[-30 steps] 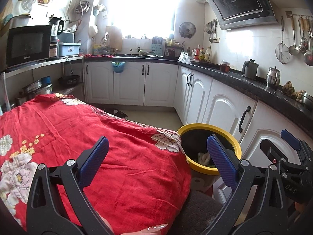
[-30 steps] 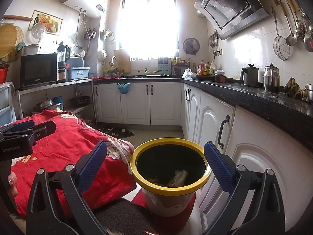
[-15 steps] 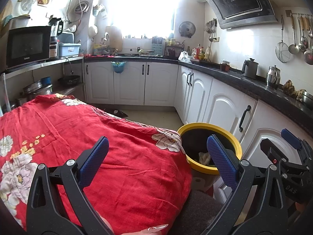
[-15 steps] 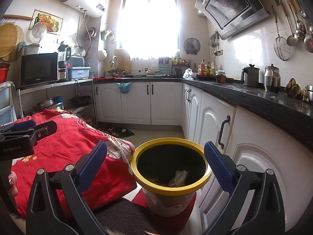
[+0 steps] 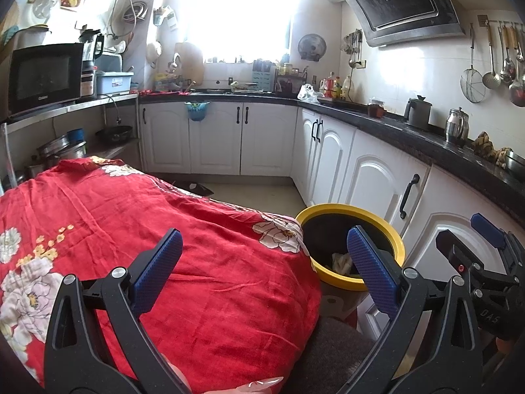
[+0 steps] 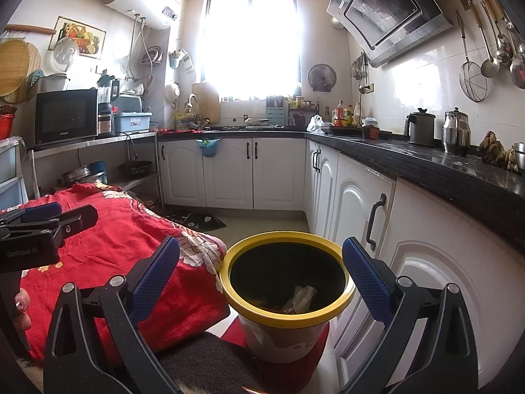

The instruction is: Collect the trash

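The right gripper (image 6: 261,271) hangs with its blue-padded jaws spread wide and empty, framing a yellow-rimmed trash bin (image 6: 285,318) below. Crumpled paper (image 6: 303,295) and wrappers lie at the bin's dark bottom. The bin stands just beside a red floral cloth (image 6: 131,239) covering the surface. The left gripper (image 6: 42,226) shows at the left edge over the cloth.

I saw a red floral cloth (image 5: 137,229) draped over the table, white cabinets (image 6: 229,170) under a black countertop (image 6: 426,161), a microwave (image 5: 44,77) on the left shelf, and ladles (image 6: 492,46) hanging beside the range hood (image 5: 400,3).
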